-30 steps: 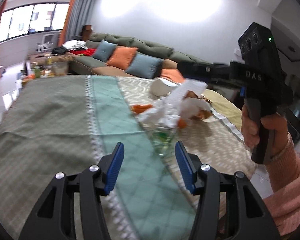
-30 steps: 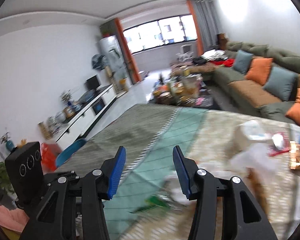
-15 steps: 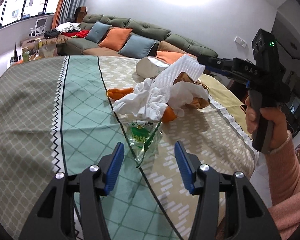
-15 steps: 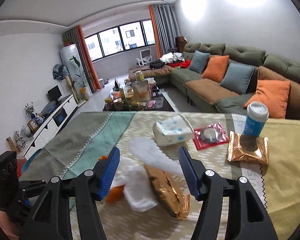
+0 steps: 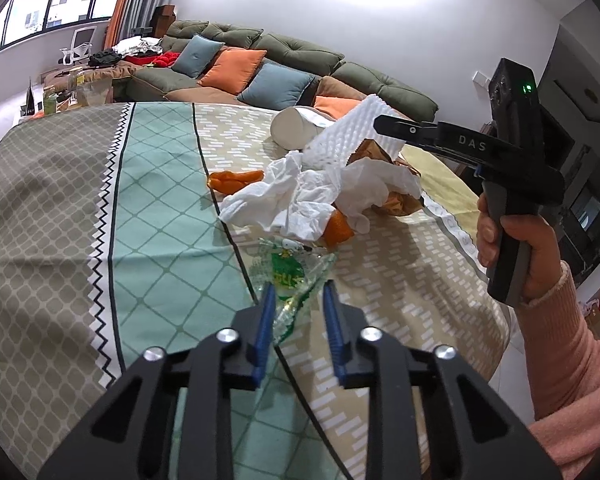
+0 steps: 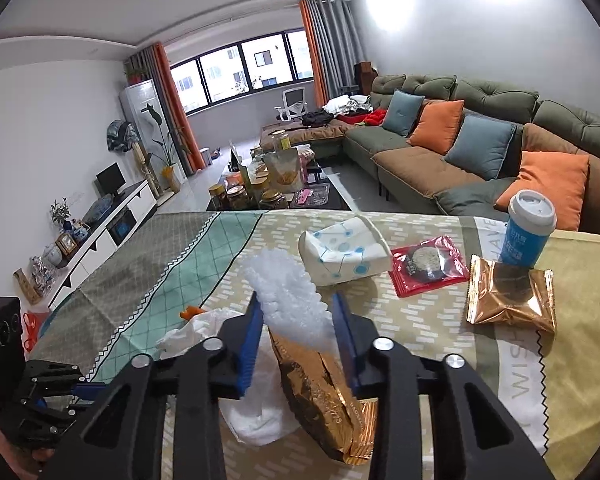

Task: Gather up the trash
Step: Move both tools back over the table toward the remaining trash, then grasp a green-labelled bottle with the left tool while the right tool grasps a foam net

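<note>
The left gripper (image 5: 298,300) is held partly closed around a clear wrapper (image 5: 290,276) on the table (image 5: 160,248); white foam (image 6: 292,300) (above a gold bag (image 6: 320,392)) sits between the right gripper's (image 6: 298,316) blue pads, contact unclear.

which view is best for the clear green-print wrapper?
Left wrist. The clear green-print wrapper lies on the tablecloth right ahead of the left gripper, its near end between the open jaws, unobstructed. In the right wrist view it can't be made out; the tissue and that gripper's body fill the area.
</note>
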`<state>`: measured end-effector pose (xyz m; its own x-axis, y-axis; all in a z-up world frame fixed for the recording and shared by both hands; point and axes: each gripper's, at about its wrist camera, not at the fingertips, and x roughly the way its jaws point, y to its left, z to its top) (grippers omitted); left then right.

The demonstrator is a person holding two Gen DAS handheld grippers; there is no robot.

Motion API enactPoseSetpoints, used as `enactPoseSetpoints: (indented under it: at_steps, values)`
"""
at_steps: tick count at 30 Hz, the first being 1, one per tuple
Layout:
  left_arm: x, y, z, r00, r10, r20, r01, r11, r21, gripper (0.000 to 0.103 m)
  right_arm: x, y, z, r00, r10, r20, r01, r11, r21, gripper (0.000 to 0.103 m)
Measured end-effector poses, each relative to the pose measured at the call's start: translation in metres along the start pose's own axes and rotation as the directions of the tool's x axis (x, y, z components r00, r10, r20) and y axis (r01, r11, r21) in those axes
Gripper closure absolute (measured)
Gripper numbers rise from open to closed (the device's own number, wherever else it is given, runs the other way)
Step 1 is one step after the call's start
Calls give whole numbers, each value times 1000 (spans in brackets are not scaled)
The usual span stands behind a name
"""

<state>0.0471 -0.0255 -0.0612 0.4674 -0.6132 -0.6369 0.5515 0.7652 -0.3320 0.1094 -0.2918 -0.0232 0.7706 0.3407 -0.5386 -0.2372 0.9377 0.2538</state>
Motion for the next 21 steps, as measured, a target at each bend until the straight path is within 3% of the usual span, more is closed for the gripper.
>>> enactPoseSetpoints:
  at_steps: [11,21]
  values:
    - [-16,1,0,999,14,49,-14,1000,-2,91,-31,9,20,995,1,104,1,1000,-15,83]
    - [-51,11,-2,991,66,118,-63,998,-25,93,-52,50,31,977,122,174,-111,991,-72,83]
